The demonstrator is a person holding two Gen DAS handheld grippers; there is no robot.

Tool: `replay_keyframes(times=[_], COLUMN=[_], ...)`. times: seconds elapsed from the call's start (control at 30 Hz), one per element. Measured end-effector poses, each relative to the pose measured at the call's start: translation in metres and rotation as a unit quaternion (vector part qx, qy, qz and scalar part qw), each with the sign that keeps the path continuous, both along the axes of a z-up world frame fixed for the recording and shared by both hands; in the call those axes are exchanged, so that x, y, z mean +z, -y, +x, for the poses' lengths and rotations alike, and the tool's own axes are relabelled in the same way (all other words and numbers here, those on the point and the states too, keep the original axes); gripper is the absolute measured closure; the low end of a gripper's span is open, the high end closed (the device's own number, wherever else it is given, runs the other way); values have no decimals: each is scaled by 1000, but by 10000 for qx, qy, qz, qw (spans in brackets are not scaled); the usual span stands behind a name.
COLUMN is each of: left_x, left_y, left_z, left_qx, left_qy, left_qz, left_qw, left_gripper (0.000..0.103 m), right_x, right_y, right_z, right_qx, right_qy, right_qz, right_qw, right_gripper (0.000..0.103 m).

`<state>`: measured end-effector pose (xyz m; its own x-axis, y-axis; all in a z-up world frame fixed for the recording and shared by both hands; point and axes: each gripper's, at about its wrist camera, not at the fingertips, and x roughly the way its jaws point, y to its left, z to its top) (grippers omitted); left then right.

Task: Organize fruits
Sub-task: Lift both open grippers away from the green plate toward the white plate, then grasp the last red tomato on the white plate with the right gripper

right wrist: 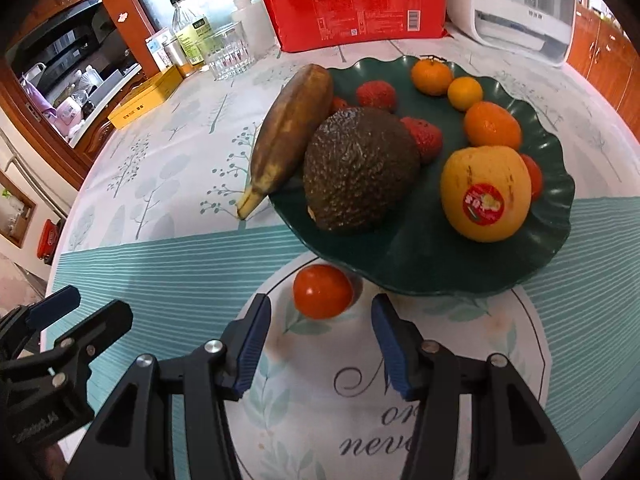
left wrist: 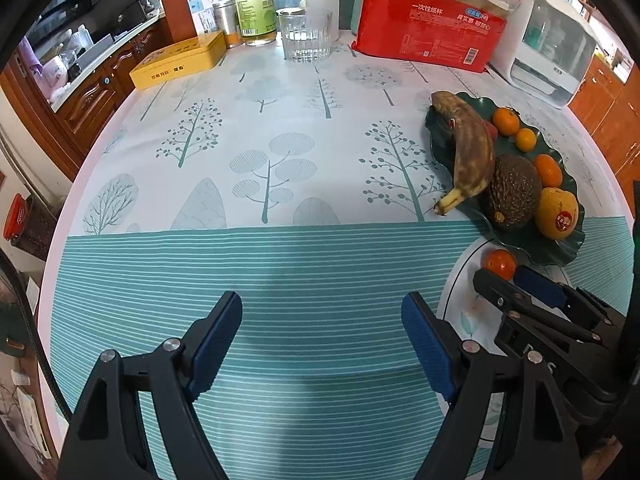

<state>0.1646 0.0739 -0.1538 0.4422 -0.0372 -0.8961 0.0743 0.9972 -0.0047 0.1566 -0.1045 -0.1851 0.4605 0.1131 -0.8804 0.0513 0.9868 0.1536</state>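
Round bench (left wrist: pixel 280 264) under a tree-print and teal-striped cloth, dark green plate (right wrist: pixel 420 264) overlapping a white printed mat (right wrist: pixel 460 360), yellow tin (left wrist: pixel 180 60), ribbed glass (left wrist: pixel 306 36), oil bottle (left wrist: pixel 256 4), red cup pack (left wrist: pixel 432 28), what looks like a white sterilizer (left wrist: pixel 548 40).

Red tomato (right wrist: pixel 323 296) on white mat, banana (right wrist: pixel 292 136), avocado (right wrist: pixel 360 170) on green plate (right wrist: pixel 420 264)

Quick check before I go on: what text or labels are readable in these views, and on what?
"一次性纸杯": red paper-cup pack.
"never", with letters above it cut off by the gripper: white placemat.
Sticker on the yellow fruit: too blurred.
Yellow tin, glass bottle label, pack's small print and barcode: too small to read.
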Motion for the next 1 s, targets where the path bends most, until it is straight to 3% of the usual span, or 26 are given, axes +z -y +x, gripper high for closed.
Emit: replay_keyframes(times=[0.17, 0.53, 1.0], left_x=[0, 2, 22], left_y=[0, -3, 27], left_z=[-2, -9, -18], left_qx=[10, 30, -166], left_qy=[-8, -27, 39], left_qz=[9, 99, -8], left_qw=[10000, 9999, 9999], left_gripper=[22, 22, 22], right_x=[-1, 2, 44], right_y=[-1, -3, 16], right_z=[3, -3, -28], right_qx=[-66, 71, 389], right_qy=[67, 83, 280], right_qz=[-151, -103, -28], right_qw=[9998, 9999, 9988], right_gripper=[72, 73, 73])
